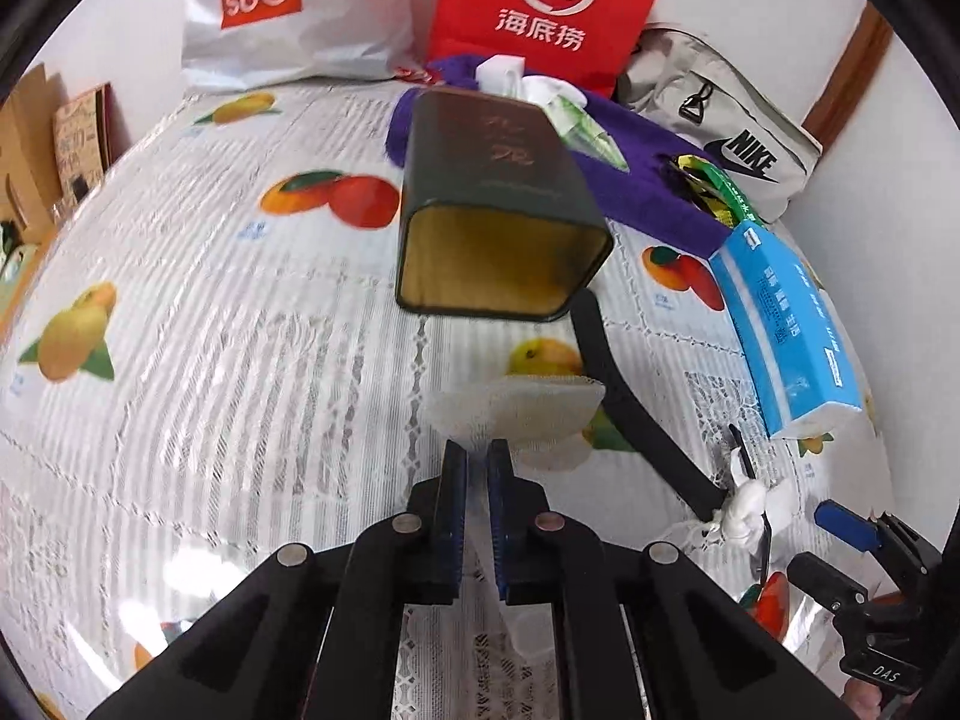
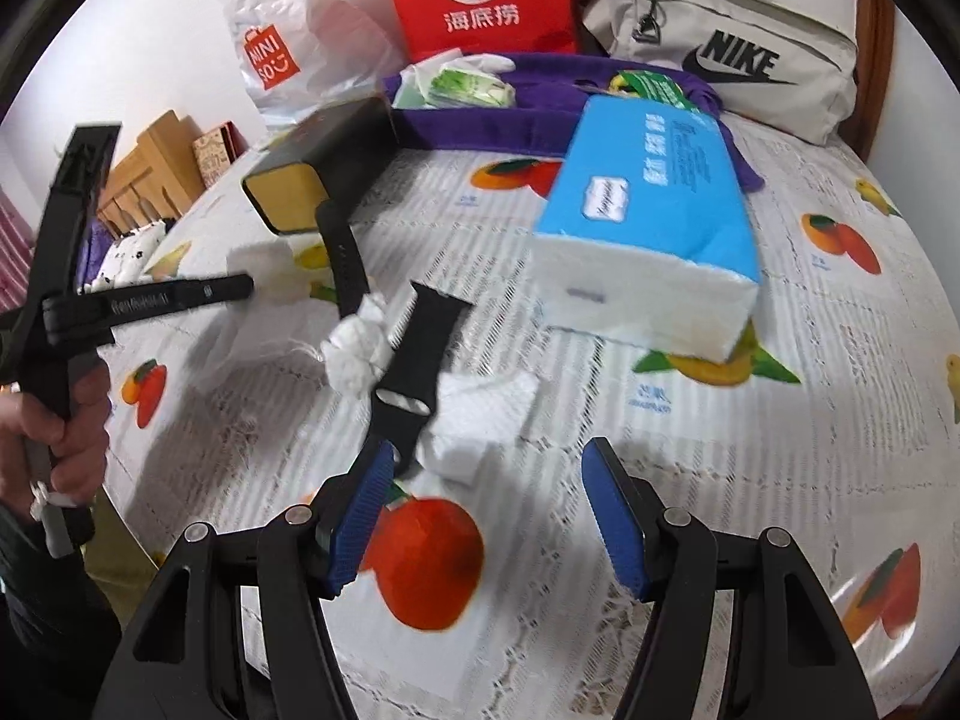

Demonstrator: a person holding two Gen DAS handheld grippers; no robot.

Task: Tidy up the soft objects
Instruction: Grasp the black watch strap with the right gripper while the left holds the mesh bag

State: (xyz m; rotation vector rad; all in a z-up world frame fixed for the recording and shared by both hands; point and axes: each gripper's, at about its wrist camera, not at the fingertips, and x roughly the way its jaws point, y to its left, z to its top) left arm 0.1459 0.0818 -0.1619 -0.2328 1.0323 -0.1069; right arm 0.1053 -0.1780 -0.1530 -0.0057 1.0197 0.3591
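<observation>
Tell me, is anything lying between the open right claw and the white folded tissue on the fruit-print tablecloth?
Yes. The black rubber watch strap lies partly over the white folded tissue, near the right claw on its left-finger side.

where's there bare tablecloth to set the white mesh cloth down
Free: the wide stretch left of the dark tin box, toward the Miniso bag. Crowded: right of the box, where the black straps, white knot and blue tissue pack lie close together.
</observation>
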